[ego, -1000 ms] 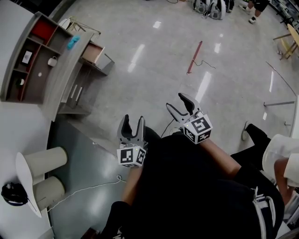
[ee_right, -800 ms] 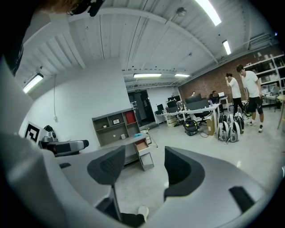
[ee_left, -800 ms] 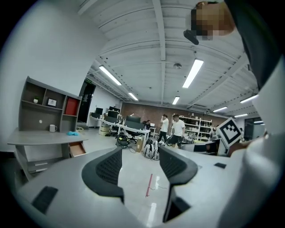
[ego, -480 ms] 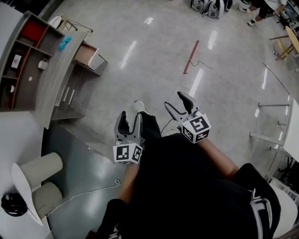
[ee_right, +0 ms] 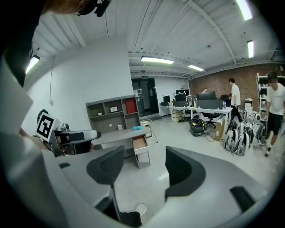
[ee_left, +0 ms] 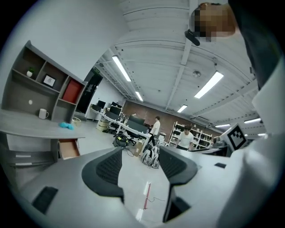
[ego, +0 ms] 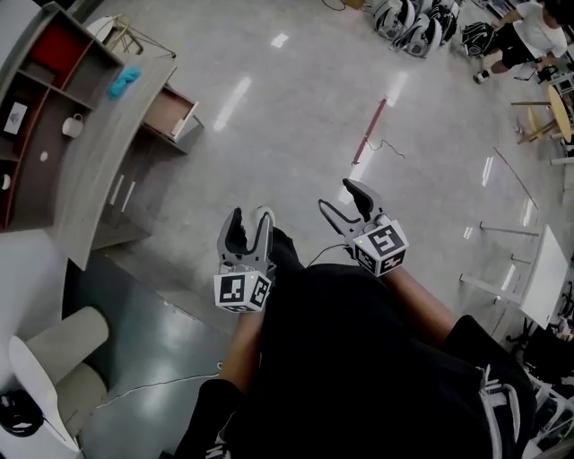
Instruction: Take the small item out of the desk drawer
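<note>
A grey desk (ego: pixel 99 152) with a shelf unit stands at the upper left of the head view, far from both grippers. Its wooden drawer (ego: pixel 173 112) is pulled open; I see nothing inside it from here. A blue item (ego: pixel 124 81) lies on the desk top. My left gripper (ego: pixel 247 229) is open and holds nothing. My right gripper (ego: pixel 348 199) is wide, its jaws still opening, with nothing between them. The drawer (ee_right: pixel 140 143) shows between the jaws in the right gripper view, and the desk (ee_left: pixel 35 127) sits at the left of the left gripper view.
Two pale cylinders (ego: pixel 67 332) lie at the lower left beside a cable. A red bar (ego: pixel 370 125) lies on the shiny floor ahead. Bags (ego: pixel 413 18) and people are at the far end. A white mug (ee_left: pixel 43 114) stands on the desk.
The head view has swung: the desk has slid toward the upper left edge. Both grippers stay raised in front of the body, much as before.
</note>
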Demonstrator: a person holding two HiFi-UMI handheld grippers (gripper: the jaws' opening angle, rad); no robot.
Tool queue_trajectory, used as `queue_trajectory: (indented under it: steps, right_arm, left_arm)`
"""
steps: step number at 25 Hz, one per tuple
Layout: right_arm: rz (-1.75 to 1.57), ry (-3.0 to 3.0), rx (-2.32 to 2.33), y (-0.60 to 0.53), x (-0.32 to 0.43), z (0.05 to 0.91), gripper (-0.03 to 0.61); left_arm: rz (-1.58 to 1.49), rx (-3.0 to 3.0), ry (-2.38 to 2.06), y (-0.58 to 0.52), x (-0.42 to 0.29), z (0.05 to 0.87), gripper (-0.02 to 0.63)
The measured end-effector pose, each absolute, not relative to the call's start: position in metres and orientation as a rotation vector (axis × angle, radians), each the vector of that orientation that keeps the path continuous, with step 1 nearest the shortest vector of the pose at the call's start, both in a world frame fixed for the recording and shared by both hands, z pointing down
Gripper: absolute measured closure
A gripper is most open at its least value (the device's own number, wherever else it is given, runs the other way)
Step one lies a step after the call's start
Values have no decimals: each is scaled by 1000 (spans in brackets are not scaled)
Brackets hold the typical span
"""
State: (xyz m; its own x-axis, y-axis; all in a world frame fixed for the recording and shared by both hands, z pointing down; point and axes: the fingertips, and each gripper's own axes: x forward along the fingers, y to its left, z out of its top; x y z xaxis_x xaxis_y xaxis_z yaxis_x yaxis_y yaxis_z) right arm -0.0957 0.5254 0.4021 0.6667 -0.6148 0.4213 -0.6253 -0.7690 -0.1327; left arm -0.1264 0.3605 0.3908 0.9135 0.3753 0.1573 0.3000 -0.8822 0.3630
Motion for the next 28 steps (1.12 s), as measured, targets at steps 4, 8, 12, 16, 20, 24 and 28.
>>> queue_trajectory:
  steps: [4,8,12,16,20,24,28]
  right_arm:
    - [760,-1088,2783,491,-56,400,301]
    - [782,-1118,2761,454,-12,397,301]
    - [768,-1170,2719,411,31,391,302]
    - [762,-1253,2614,366,65,392,298]
    - [782,-1325,2551,321,85,392,298]
    - [742,-1399,2473,283,95,391,290]
    - [783,-1462,2435,265,88,400,288]
  left_arm:
    - [331,2707,518,334,-87,390,373]
    - [319,2688,475,301,-43,387,373]
    - [312,2699,458,266,-5,383,373]
    - [310,2687,415,229,23,384,373]
    - [286,2673,361,190,39,382,373]
    - [249,2665,277,154,46,383,373]
    - [216,2669,185,129,40,380,373]
